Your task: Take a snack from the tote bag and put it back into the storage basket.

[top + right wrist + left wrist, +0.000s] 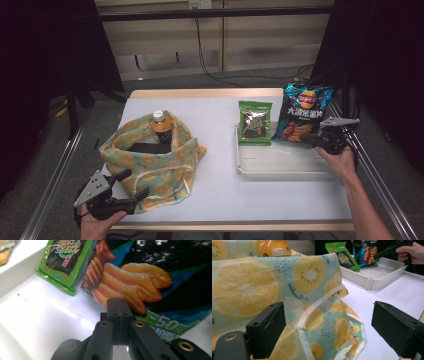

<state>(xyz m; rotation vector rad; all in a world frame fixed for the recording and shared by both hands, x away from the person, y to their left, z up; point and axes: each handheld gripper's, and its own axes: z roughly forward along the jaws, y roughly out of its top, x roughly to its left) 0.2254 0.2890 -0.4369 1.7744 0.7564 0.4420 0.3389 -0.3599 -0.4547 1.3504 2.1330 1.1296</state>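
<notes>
- Right gripper (316, 140): held in the person's right hand (342, 159) at the right end of the white tray (280, 167); its jaws are pressed together with nothing between them, and the tips sit at the lower edge of the dark chip bag (301, 112) (whether they touch the bag cannot be told).
- Chip bag: propped at the far right of the tray, leaning over its far rim, just beside the green snack packet (255, 122), which lies to its left.
- Left gripper (132, 186): held in the left hand (97, 222) at the near left corner of the table (220, 195); jaws stand wide apart, either side of the near edge of the lemon-print cloth bag (150, 167), not pressing it.
- Cloth bag: lies open on the table's left half, well apart from the tray; an orange bottle (161, 127) with a white cap stands upright inside it.
</notes>
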